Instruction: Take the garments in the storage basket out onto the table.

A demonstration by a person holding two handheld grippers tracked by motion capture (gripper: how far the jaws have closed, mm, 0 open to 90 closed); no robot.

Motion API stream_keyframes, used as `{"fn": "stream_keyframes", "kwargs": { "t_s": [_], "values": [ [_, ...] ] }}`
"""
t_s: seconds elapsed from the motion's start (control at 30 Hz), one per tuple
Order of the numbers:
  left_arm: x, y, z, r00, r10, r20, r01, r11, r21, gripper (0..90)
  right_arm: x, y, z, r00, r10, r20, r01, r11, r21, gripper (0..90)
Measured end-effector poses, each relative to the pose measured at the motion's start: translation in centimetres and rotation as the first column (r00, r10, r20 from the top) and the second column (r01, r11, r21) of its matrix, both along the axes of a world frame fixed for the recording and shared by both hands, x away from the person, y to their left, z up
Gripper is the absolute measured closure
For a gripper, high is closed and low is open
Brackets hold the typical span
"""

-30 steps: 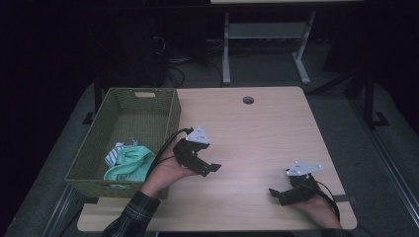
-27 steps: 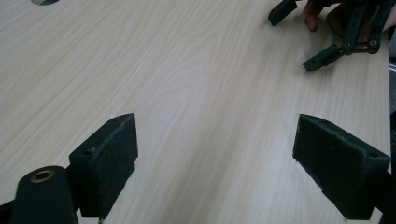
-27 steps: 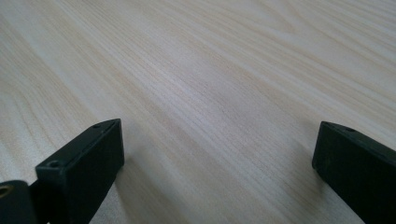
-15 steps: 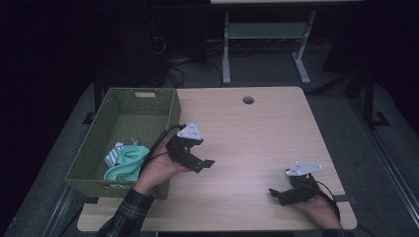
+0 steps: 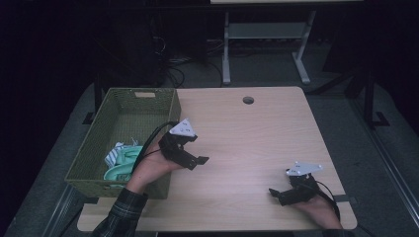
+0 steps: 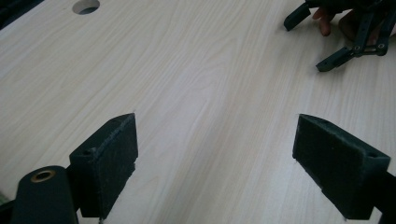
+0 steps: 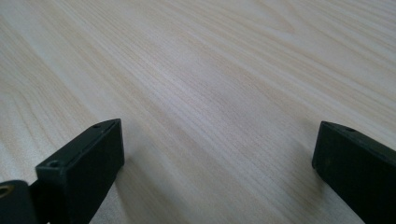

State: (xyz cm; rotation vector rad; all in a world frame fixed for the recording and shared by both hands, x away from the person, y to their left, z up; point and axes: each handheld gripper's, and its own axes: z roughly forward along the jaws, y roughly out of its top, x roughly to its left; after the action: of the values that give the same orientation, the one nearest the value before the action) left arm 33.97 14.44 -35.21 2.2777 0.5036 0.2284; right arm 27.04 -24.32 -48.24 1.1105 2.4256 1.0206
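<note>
Here, the left gripper (image 5: pixel 190 157) is hovering just beside the green basket (image 5: pixel 94 148), jaws apart; the cloth (image 5: pixel 120 160) is lying inside that basket; the right gripper (image 5: pixel 284 193), jaws apart, is resting well apart from it.

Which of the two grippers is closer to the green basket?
The left gripper, held beside the green basket holding crumpled cloth. The right gripper sits near the table's opposite front corner.
</note>
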Motion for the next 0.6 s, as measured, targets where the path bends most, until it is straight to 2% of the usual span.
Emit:
{"fn": "stream_keyframes", "kwargs": {
  "t_s": [0.2,0.6],
  "values": [
    [0.1,0.6,0.1,1.0000,0.006,-0.001,-0.006,0.9998,0.019,13.4,0.0,0.0,0.0,1.0000,0.000,0.001,0.000,1.000,0.000,1.8],
    [0.3,1.5,0.1,0.9996,0.024,-0.013,-0.024,0.9995,0.020,13.4,0.0,0.0,0.0,1.0000,-0.002,-0.001,0.002,1.000,0.001,1.8]
  ]
}}
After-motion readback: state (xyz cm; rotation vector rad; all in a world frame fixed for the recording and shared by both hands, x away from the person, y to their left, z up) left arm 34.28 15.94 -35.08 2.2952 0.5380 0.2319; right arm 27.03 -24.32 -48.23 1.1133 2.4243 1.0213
